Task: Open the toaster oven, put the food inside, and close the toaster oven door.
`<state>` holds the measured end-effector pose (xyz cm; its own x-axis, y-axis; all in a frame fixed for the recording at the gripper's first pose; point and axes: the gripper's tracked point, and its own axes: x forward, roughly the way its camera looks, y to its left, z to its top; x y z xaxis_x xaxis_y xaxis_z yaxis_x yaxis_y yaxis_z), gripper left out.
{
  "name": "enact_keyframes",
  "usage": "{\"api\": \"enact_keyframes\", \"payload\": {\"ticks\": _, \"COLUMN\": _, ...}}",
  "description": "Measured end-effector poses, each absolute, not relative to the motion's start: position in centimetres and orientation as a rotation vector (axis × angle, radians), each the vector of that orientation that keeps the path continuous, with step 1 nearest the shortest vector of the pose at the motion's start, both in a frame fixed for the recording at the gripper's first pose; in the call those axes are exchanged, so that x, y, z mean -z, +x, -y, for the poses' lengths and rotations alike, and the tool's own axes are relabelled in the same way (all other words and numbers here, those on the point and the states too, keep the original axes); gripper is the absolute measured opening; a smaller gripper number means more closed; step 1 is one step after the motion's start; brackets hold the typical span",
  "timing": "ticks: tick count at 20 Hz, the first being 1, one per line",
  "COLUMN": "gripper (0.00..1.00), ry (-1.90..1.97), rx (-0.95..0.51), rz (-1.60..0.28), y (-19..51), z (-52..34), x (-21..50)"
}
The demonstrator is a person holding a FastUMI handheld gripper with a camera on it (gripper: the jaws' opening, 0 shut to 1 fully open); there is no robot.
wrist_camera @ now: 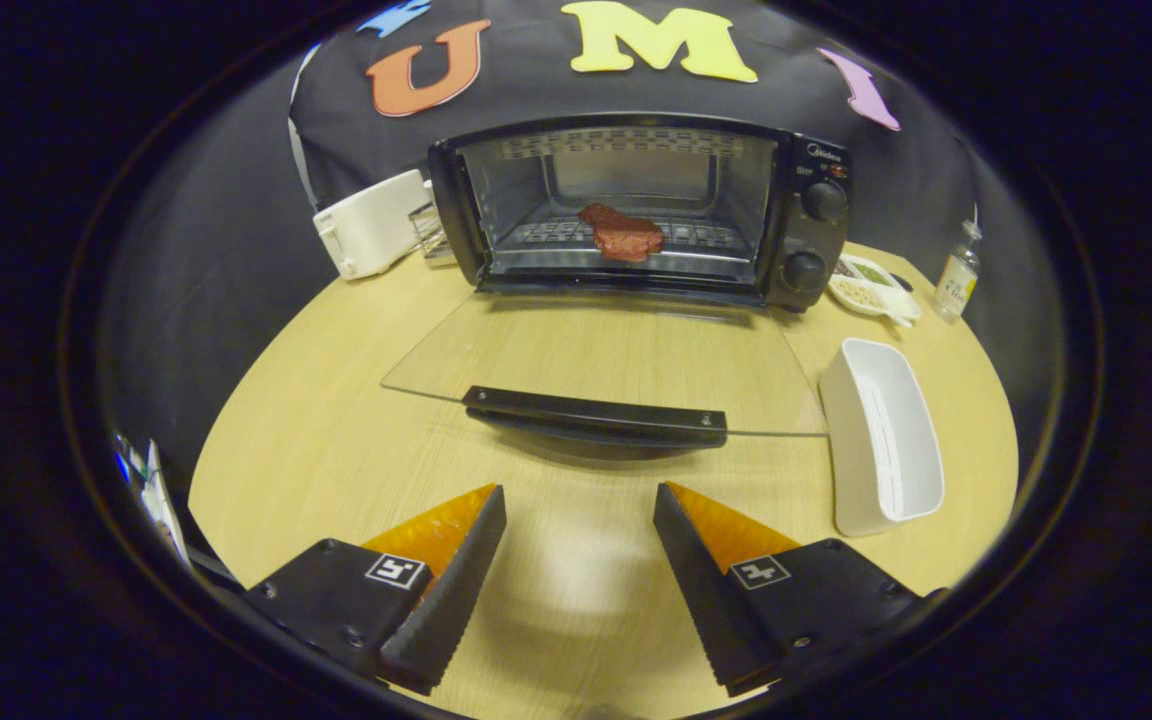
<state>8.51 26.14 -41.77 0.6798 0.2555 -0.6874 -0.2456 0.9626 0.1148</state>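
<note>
The black toaster oven (816, 230) stands at the far side of the round wooden table (316, 440). Its glass door (606, 365) lies folded down flat toward me, with the dark handle (594, 415) at its near edge. A reddish piece of meat (622, 234) rests on the wire rack inside the oven. My gripper (579, 505) is open over bare table, short of the door handle, with nothing between its fingers.
An empty white rectangular dish (884, 435) sits to the right of the open door. A white toaster (372, 222) stands left of the oven. A small plate of food (866, 285) and a small bottle (958, 272) lie to the oven's right.
</note>
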Motion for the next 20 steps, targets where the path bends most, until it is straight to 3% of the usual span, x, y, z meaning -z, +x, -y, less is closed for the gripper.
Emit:
{"api": "enact_keyframes", "payload": {"ticks": 8, "gripper": 0.96, "ry": -0.002, "rx": -0.237, "rz": -0.776, "y": 10.8, "z": -25.6, "x": 42.0}}
{"api": "enact_keyframes", "payload": {"ticks": 20, "gripper": 0.96, "ry": 0.024, "rx": -0.257, "rz": -0.654, "y": 14.9, "z": -25.9, "x": 32.3}}
